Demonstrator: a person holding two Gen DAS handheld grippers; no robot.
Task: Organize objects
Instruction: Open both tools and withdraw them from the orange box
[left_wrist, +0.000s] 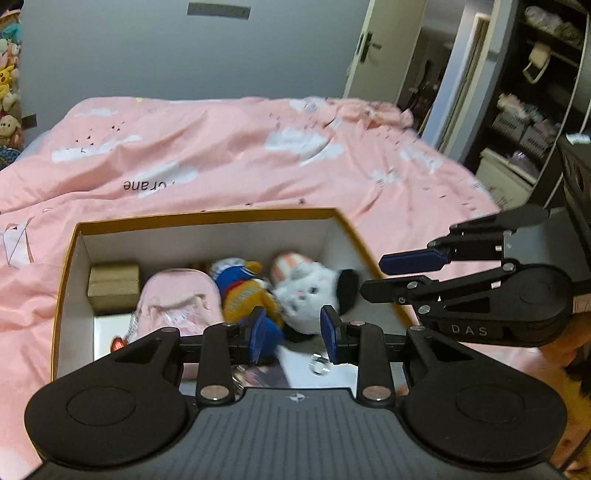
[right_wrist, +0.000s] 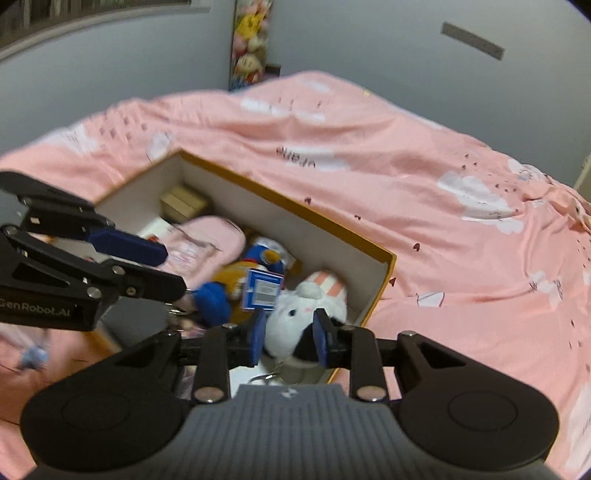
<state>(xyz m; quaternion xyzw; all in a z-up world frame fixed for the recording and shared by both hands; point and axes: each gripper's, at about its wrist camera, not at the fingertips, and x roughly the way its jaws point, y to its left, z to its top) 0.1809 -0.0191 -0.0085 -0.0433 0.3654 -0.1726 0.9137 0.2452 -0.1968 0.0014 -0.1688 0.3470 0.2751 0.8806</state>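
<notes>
We see an open rectangular cardboard box (left_wrist: 207, 216), mustard-yellow outside and white inside, resting on a bed with a pink quilt printed with white clouds (left_wrist: 221, 147). Inside it lie soft toys crowded toward one end: a white plush cat with a black ear and a pink-and-white striped cap (left_wrist: 310, 291), just beside an orange and blue plush duck figure (left_wrist: 243, 291) bearing a blue and white paper tag (right_wrist: 263, 288), and next to that a pale pink fabric pouch (left_wrist: 177, 299). A small tan cardboard block (left_wrist: 113, 284) sits in the far corner, apart from the toys.

Our left gripper (left_wrist: 293, 334) hangs above the box's near end, its blue pads parted with nothing clamped between them. Our right gripper (right_wrist: 288, 339) hovers over the white cat, jaws slightly apart; the cat shows in the gap, yet we cannot tell whether the pads press on it.
</notes>
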